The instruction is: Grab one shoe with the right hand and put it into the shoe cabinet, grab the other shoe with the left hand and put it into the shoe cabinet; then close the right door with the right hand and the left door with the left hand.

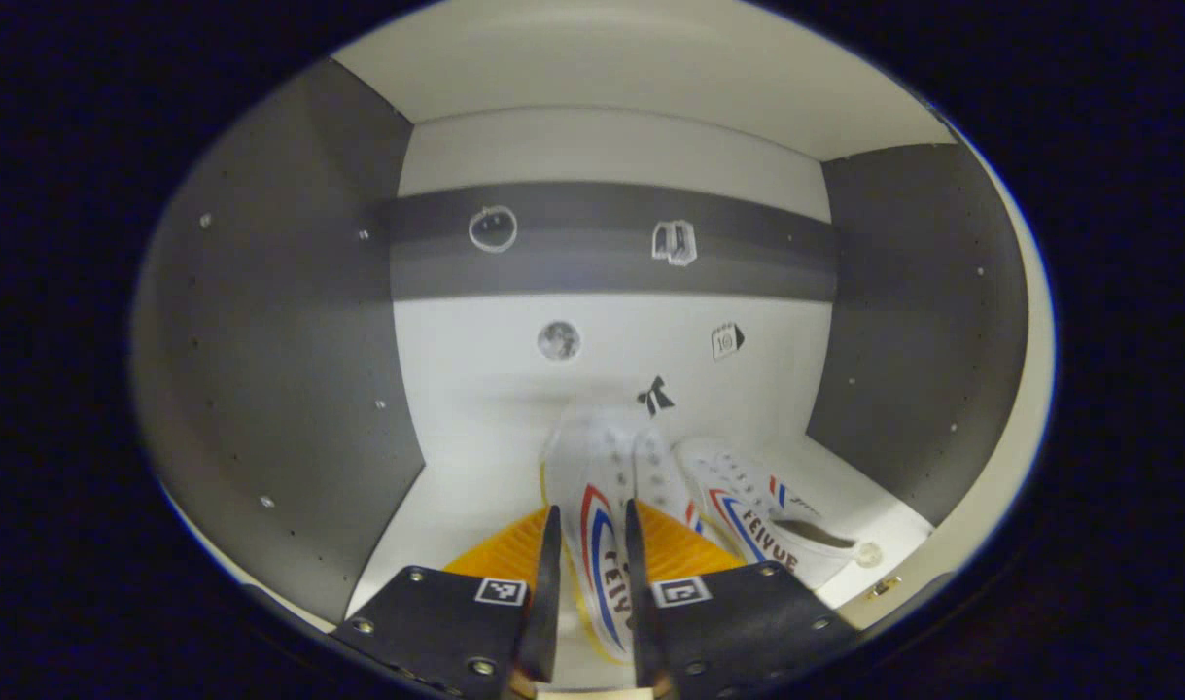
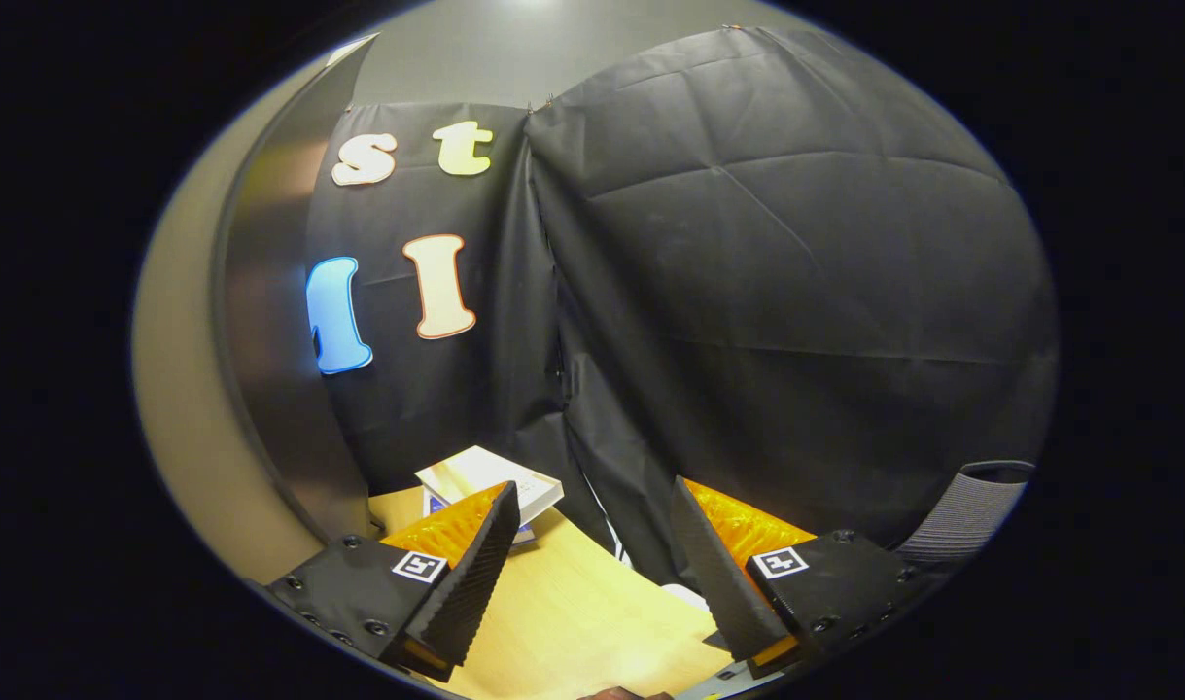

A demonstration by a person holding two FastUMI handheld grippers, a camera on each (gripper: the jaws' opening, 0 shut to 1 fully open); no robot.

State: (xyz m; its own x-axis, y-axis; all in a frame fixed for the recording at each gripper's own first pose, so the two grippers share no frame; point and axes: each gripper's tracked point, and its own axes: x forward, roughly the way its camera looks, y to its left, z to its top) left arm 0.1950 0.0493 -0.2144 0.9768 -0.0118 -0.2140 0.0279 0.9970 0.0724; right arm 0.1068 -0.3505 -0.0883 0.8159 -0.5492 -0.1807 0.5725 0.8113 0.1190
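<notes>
In the left gripper view the left gripper [image 1: 592,574] reaches into the shoe cabinet [image 1: 281,389], its two fingers drawn close and pinching a white shoe [image 1: 600,506] between them; the shoe's side with red and blue stripes sits in the narrow gap, and its toe runs on toward 12 o'clock past the fingertips, over the cabinet's pale floor. The second shoe [image 1: 757,515] lies on that same floor at about 2 o'clock from the fingertips, just beside the held one, its opening turned toward 4 o'clock; whether the two shoes touch cannot be told. The cabinet's grey side walls stand at 9 and 3 o'clock; the back panel [image 1: 611,321], white with a grey band, carries small stickers.

In the right gripper view the right gripper [image 2: 592,574] has its fingers spread wide with nothing between them; below them lies a light wooden tabletop [image 2: 573,622]; a white box [image 2: 490,481] rests on it at 11 o'clock, just behind the left-hand finger; a curved grey panel edge [image 2: 271,389] rises at 9 o'clock; a ribbed grey object [image 2: 971,510] shows at 3 o'clock.
</notes>
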